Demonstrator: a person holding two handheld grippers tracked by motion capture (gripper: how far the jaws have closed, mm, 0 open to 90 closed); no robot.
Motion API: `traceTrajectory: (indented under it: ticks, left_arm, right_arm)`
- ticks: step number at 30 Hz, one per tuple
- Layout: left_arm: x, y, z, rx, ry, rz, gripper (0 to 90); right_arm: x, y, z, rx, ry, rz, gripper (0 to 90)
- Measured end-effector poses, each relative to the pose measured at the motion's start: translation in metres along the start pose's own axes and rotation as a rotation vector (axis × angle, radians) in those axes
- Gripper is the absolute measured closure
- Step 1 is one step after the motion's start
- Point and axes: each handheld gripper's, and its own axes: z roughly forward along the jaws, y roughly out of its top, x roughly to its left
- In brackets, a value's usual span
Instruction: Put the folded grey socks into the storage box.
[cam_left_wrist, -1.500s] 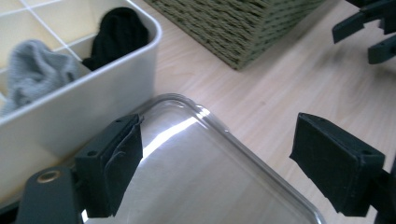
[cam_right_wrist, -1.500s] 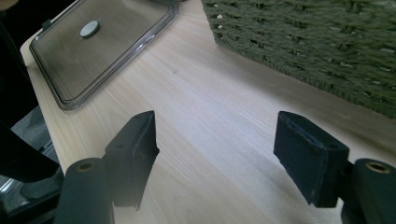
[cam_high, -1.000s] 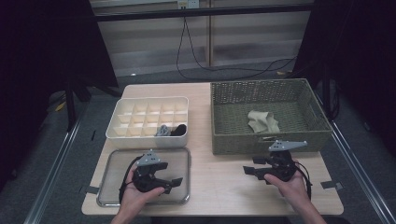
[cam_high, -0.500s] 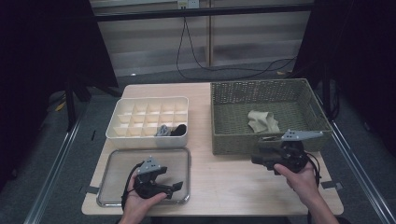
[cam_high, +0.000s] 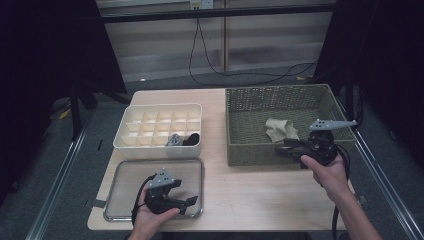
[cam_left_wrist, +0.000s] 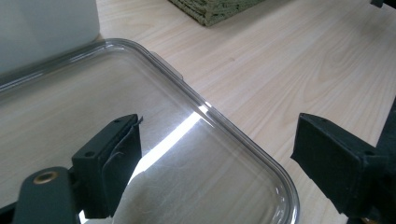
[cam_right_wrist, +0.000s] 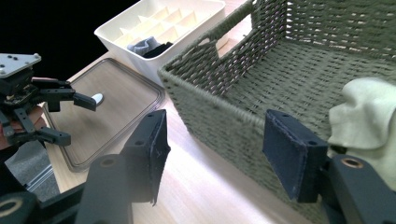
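Clear plastic lid (cam_high: 150, 176) lies under the left tool (cam_high: 186, 201), whose jaws are spread and hold nothing. Ahead of the right tool (cam_high: 286, 149), also spread and empty, the beige cloth (cam_high: 281, 130) sits inside the wicker basket (cam_high: 250, 137), just beyond its front wall. Reaching low could catch a jaw on that woven rim and shove the basket across the worktop (cam_high: 260, 195).

A lab recording booth, as we read it.
We see a bare wooden table (cam_high: 250, 195) ringed by black curtains (cam_high: 45, 60), metal frame rails (cam_high: 55, 185) on the grey floor, and a loose cable (cam_high: 220, 65) hanging from a wall socket behind.
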Motion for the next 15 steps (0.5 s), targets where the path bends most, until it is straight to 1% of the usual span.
traceTrajectory:
  ticks: [2, 4, 5, 9, 11, 13, 15]
  left_arm:
    - [0.0, 0.0, 0.0, 0.002, 0.002, -0.001, 15.4]
    - [0.0, 0.0, 0.0, -0.003, 0.005, -0.001, 15.4]
    - [0.0, 0.0, -0.001, -0.001, 0.003, 0.0, 15.4]
    - [0.0, 0.0, 0.0, 0.0, 0.0, 0.005, 15.6]
    - [0.0, -0.001, 0.001, 0.003, 0.003, 0.005, 15.6]
    - [0.001, -0.001, 0.0, 0.008, 0.004, 0.013, 15.6]
    - [0.001, -0.001, 0.001, 0.011, 0.003, 0.009, 15.6]
  right_arm:
    - [-0.001, 0.006, 0.0, 0.001, -0.004, -0.007, 40.8]
    - [-0.004, 0.011, 0.001, 0.014, -0.014, -0.015, 41.9]
    - [-0.006, 0.014, 0.002, 0.016, -0.018, -0.011, 42.0]
    - [-0.019, 0.02, 0.004, 0.032, -0.038, -0.003, 44.3]
    - [-0.026, 0.023, 0.005, 0.036, -0.043, 0.01, 46.4]
    - [-0.032, 0.026, 0.006, 0.045, -0.054, 0.016, 47.3]
    - [-0.038, 0.029, 0.008, 0.054, -0.059, 0.019, 49.5]
